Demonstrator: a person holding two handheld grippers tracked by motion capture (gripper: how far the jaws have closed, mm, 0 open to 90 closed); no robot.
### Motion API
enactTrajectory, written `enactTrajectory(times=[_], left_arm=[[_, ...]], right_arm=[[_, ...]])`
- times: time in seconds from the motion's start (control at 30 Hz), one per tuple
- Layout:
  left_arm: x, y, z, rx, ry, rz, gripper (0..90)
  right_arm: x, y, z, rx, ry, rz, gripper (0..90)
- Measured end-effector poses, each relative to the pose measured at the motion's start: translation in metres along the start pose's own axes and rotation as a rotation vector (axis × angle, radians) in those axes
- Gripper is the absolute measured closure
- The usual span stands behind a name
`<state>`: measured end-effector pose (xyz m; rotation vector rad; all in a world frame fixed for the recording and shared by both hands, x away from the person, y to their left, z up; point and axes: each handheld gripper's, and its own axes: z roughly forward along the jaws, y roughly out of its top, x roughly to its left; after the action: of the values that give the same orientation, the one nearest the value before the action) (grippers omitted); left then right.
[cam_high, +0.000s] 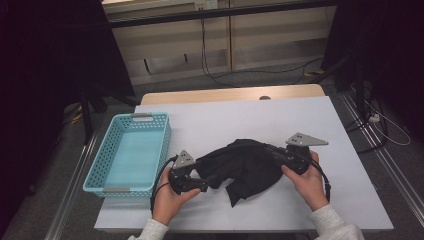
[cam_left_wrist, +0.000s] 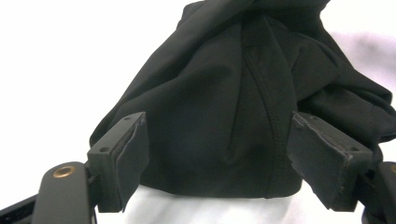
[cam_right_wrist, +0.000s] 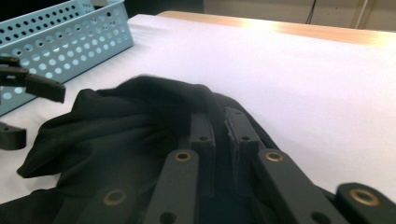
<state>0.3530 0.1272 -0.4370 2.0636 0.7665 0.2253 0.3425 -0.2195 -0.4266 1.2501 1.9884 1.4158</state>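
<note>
Black cloth (cam_high: 245, 167) lies crumpled in the lower middle of the high view, on a white tabletop (cam_high: 280, 120). Soft, matte fabric, bunched into folds, with one pointed flap hanging toward the bottom edge of the frame. In the left gripper view a stitched seam runs down the middle of the cloth (cam_left_wrist: 224, 116), and its lower hem lies rounded against the white surface.

The left gripper (cam_high: 192, 184) sits at the lower left of the cloth in the high view, hand wrapped around it from below. Its jaws stand wide apart, flat black pads with frayed edges at either side of the cloth's hem; the pads do not press on the fabric.

The right gripper (cam_high: 280, 156) is at the cloth's right edge, a grey three-cornered plate on top. In the right gripper view its jaws are pinched close together on a raised fold of the cloth (cam_right_wrist: 140, 116), which humps up just ahead of the tips.

A light blue plastic basket (cam_high: 100, 172), rectangular, walls punched with round holes, stands at the left side of the table, near the left gripper but apart from the cloth. Its near corner reaches the table's front edge.

Open white surface lies behind the cloth and to its right. A wooden strip (cam_high: 225, 94) runs along the table's far edge.
</note>
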Motion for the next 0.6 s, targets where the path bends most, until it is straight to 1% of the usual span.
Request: enactTrajectory(times=[0.17,0.27,0.33,0.4,0.43,0.5,0.57,0.6], left_arm=[[-0.001,0.000,0.000,0.003,-0.013,0.004,25.1],[-0.003,0.001,0.002,0.009,-0.032,0.004,27.2],[-0.004,0.001,0.004,0.015,-0.044,0.011,27.7],[-0.005,0.000,0.006,0.023,-0.051,0.008,28.2],[-0.005,-0.001,0.007,0.025,-0.050,0.020,28.6],[-0.007,-0.001,0.010,0.037,-0.062,0.015,29.8],[-0.009,-0.002,0.014,0.042,-0.068,0.019,30.8],[-0.009,-0.003,0.017,0.048,-0.067,0.030,30.9]], right_arm=[[-0.006,-0.001,-0.003,-0.008,-0.010,0.017,83.3],[-0.007,-0.001,-0.003,-0.006,-0.016,0.019,83.3],[-0.008,-0.002,-0.004,-0.005,-0.019,0.026,83.2],[-0.011,-0.002,-0.006,-0.007,-0.024,0.037,83.2],[-0.013,-0.003,-0.007,-0.008,-0.028,0.041,83.2],[-0.016,-0.003,-0.009,-0.011,-0.037,0.049,83.1],[-0.018,-0.004,-0.011,-0.012,-0.038,0.058,83.0],[-0.019,-0.005,-0.012,-0.012,-0.038,0.059,83.0]])
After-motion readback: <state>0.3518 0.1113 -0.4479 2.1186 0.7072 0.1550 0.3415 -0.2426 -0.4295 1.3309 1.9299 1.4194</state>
